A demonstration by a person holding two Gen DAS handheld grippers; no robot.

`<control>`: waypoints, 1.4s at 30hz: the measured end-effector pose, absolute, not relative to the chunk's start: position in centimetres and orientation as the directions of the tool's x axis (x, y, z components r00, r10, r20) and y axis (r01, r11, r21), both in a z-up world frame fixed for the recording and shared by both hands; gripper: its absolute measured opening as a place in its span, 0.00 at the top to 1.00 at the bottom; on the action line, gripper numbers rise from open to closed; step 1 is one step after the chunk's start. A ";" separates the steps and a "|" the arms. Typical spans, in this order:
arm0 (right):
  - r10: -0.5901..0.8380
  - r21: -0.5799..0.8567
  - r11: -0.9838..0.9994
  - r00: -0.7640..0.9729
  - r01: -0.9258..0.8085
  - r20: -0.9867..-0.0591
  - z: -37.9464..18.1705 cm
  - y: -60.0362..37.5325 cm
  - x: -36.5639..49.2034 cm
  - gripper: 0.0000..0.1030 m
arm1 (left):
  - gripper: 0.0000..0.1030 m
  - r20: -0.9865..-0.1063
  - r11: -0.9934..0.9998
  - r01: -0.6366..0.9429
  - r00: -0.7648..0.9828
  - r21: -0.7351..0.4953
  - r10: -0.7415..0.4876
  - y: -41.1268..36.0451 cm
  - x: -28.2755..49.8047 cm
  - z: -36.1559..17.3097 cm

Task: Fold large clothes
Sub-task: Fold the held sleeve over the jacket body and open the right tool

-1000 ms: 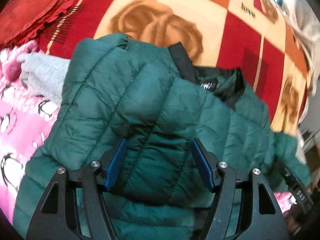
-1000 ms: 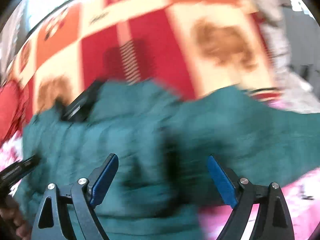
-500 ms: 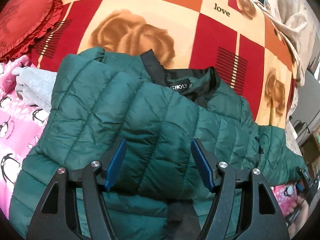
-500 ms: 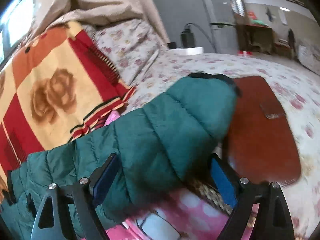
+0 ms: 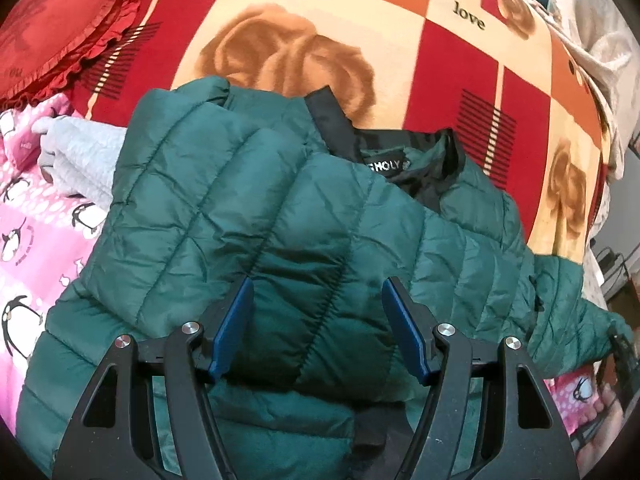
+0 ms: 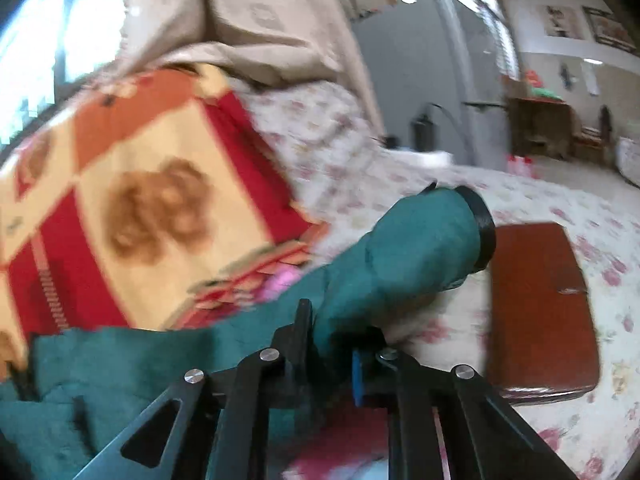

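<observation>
1. Your left gripper (image 5: pixel 318 326) has its fingers (image 5: pixel 234 328) spread wide over the green jacket (image 5: pixel 248 216), gripping nothing.
2. That jacket lies on the bed, one sleeve folded across its front, collar against the red and cream blanket (image 5: pixel 436 60), with a grey garment (image 5: pixel 80 164) at its left.
3. Your right gripper (image 6: pixel 330 344) has its fingers pinched on the jacket's other sleeve (image 6: pixel 416 252), cuff beside a brown board (image 6: pixel 540 304).

Your left view is sharp, evenly daylit, with fisheye bending at its dark corners. Your right view smears with motion blur; the bright blown-out window (image 6: pixel 36 68) glares upper left.
</observation>
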State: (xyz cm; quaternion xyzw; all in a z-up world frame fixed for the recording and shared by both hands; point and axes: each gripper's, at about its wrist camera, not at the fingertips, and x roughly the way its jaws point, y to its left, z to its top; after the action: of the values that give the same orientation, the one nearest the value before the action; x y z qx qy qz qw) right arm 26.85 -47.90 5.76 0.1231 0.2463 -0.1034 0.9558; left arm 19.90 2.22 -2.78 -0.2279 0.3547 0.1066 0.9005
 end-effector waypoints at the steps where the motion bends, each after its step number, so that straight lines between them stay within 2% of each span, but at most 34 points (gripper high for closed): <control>1: -0.115 0.191 0.953 0.865 0.234 -0.489 6.1 -47.2 26.8 0.87 | 0.35 -0.685 0.870 -0.356 0.728 -0.340 0.030 2.4 19.8 -2.7; 6: 0.080 0.272 0.961 0.878 0.059 -0.472 6.6 -41.2 26.0 0.88 | 0.35 -0.683 0.858 -0.362 0.730 -0.364 0.018 2.8 19.6 -2.8; 8: 0.146 0.271 0.962 0.861 -0.010 -0.487 5.9 -38.4 25.9 0.88 | 0.35 -0.643 0.863 -0.339 0.766 -0.375 0.021 2.7 19.0 -3.2; 9: 0.178 0.250 0.967 0.842 -0.054 -0.509 5.1 -36.2 26.0 0.88 | 0.35 -0.650 0.864 -0.355 0.759 -0.357 0.044 2.5 18.8 -4.1; 11: 0.213 0.213 0.971 0.814 -0.113 -0.540 3.9 -32.8 26.0 0.88 | 0.35 -0.698 0.851 -0.367 0.716 -0.377 0.000 2.6 19.5 -5.1; 15: 0.282 0.117 0.957 0.759 -0.264 -0.587 1.8 -25.4 25.3 0.88 | 0.35 -0.647 0.857 -0.326 0.763 -0.399 -0.011 2.7 19.2 -3.7; 21: 0.440 0.087 0.862 0.653 -0.499 -0.617 0.6 -17.3 22.7 0.88 | 0.35 -0.658 0.828 -0.341 0.752 -0.446 -0.045 3.3 19.3 -4.3; 24: 0.506 0.105 0.795 0.556 -0.598 -0.660 -0.6 -15.5 22.4 0.88 | 0.35 -0.609 0.806 -0.305 0.788 -0.508 -0.085 3.7 18.9 -3.7; 27: 0.505 0.100 0.778 0.523 -0.620 -0.686 -1.3 -15.1 22.4 0.87 | 0.35 -0.571 0.800 -0.272 0.814 -0.535 -0.105 3.6 18.8 -3.0; 29: 0.507 0.113 0.777 0.509 -0.619 -0.696 -1.6 -15.2 22.3 0.75 | 0.35 -0.557 0.800 -0.240 0.819 -0.550 -0.137 3.4 19.0 -2.8; 31: 0.525 0.135 0.767 0.491 -0.627 -0.696 -1.7 -15.5 22.0 0.27 | 0.35 -0.555 0.805 -0.219 0.817 -0.551 -0.158 3.1 19.3 -2.5; 32: 0.525 0.127 0.766 0.499 -0.631 -0.690 -1.6 -15.6 21.6 0.18 | 0.35 -0.552 0.809 -0.211 0.818 -0.548 -0.161 2.9 19.4 -2.3; 33: 0.523 0.113 0.767 0.513 -0.632 -0.681 -1.2 -15.8 21.2 0.14 | 0.35 -0.551 0.813 -0.209 0.820 -0.543 -0.157 2.9 19.4 -2.2; 37: 0.440 0.037 0.798 0.541 -0.601 -0.717 0.1 -16.6 20.0 0.14 | 0.35 -0.544 0.819 -0.202 0.825 -0.537 -0.154 2.9 19.1 -2.0; 42: 0.232 -0.061 0.879 0.536 -0.473 -0.812 0.3 -19.8 17.2 0.14 | 0.35 -0.499 0.838 -0.095 0.837 -0.537 -0.225 1.2 18.7 -1.2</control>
State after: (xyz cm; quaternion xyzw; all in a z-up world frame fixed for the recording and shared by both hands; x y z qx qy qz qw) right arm 17.16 -19.79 0.31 -0.1380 0.4367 0.2036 0.8653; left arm 18.73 1.19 -1.18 -0.2821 0.2837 -0.0356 0.9158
